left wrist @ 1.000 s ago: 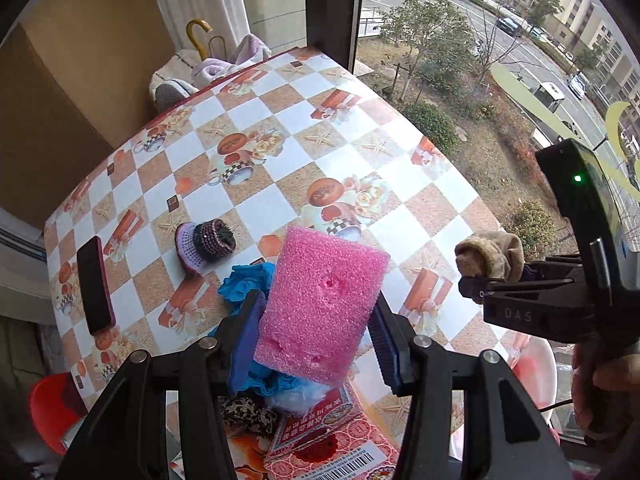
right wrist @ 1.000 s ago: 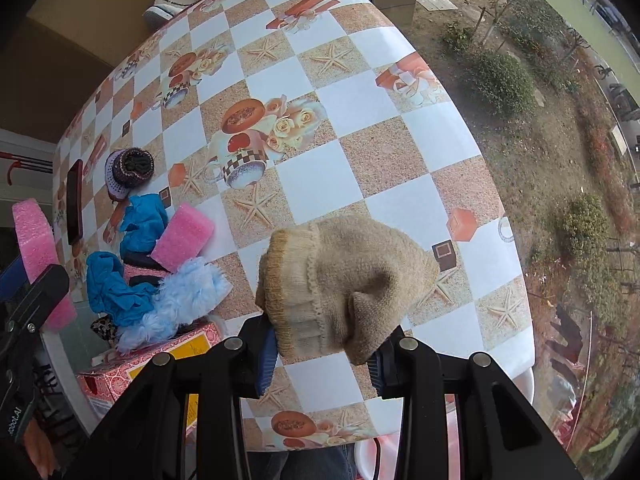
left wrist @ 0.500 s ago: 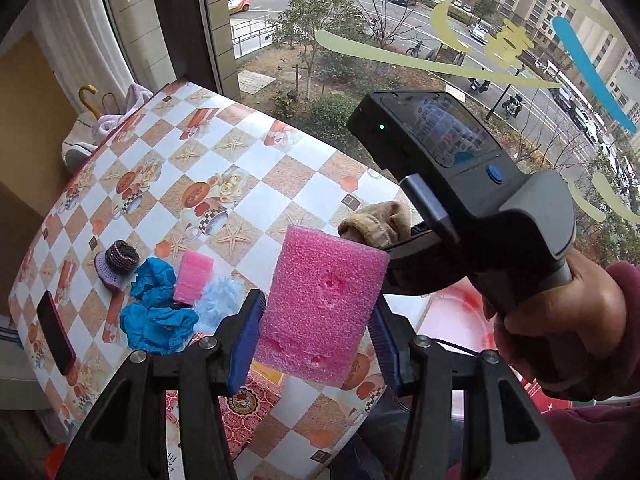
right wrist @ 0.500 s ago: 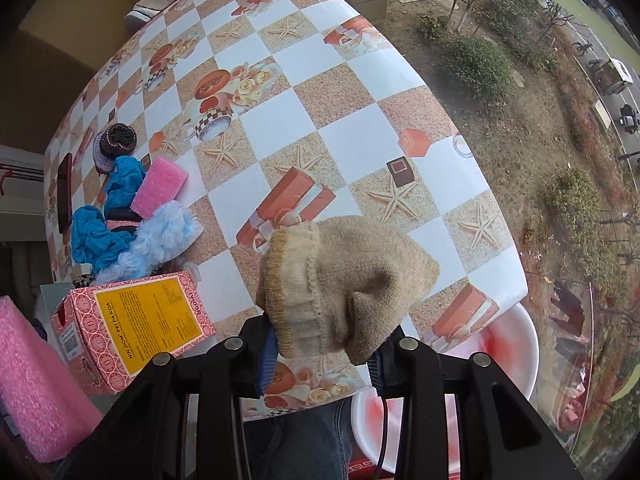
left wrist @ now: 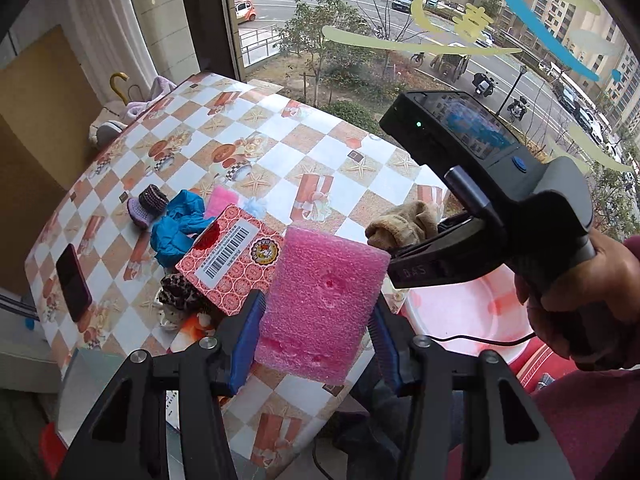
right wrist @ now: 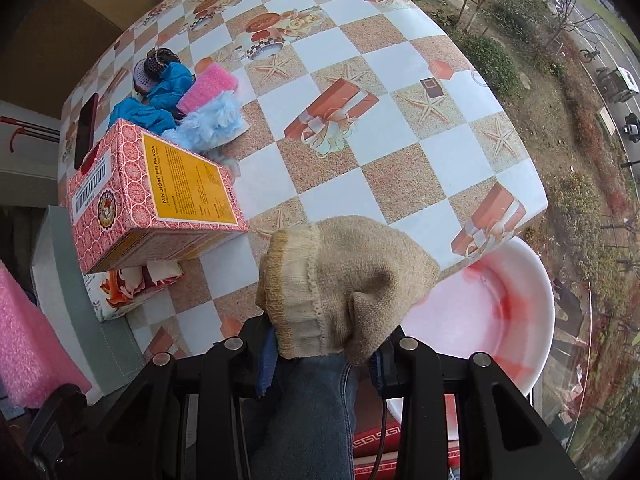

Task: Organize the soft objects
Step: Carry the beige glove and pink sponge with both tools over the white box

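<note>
On the left side of the table, close to its left edge, a dark phone lies flat. Near it is a small group of soft things: a purple knitted piece, a blue cloth, a small pink sponge and a light blue fluffy piece. They touch each other. Just before them, near the front left corner, a red box with a yellow label lies on a patterned cloth.

The left gripper is clamped on a big pink foam block. Its 2 blue pads press the block's lower part from both sides, and the block stands upright above the front edge of the table.

The right gripper is closed on a beige knitted sock. The sock is bunched between the pads and hangs in the air over the front edge of the table. A hand holds this gripper by its handle.

Below the front right corner of the table, off the surface, stands a white basin with red marks inside. The sock is just beside its rim, not in it.
</note>
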Available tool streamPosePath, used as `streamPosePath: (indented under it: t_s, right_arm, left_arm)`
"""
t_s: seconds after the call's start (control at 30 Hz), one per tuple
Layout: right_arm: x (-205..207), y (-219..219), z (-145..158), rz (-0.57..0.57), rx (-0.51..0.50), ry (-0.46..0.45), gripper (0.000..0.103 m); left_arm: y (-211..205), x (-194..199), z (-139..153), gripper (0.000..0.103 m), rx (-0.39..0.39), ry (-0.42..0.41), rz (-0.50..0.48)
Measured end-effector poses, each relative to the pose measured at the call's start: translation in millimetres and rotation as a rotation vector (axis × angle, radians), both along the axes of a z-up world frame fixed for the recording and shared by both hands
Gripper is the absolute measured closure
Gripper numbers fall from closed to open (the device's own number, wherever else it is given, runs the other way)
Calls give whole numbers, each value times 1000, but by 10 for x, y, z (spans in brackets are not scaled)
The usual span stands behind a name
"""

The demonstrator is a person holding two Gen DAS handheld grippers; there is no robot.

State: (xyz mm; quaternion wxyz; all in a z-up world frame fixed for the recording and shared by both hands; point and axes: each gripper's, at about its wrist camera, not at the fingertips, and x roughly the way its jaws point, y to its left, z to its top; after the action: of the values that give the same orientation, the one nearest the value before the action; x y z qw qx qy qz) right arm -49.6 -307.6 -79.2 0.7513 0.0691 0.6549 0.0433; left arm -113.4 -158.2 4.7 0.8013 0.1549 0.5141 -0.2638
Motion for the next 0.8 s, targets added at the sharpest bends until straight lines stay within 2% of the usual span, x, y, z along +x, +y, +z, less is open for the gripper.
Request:
streamPosePath:
  t_s: [0.23,0.57,0.8]
  right_arm:
    - [-297,589,-30,138,11,18,66]
    - [-476,1499,147,416,-18,-26,66]
    - [-503,2037,295,555,-30,-63,66]
  left_arm:
    - [698,-265,-27,48,11,3,176]
    - [1788,-586,-93,48,28,11,538]
    - [2432,-856,-253,48,51,49,775]
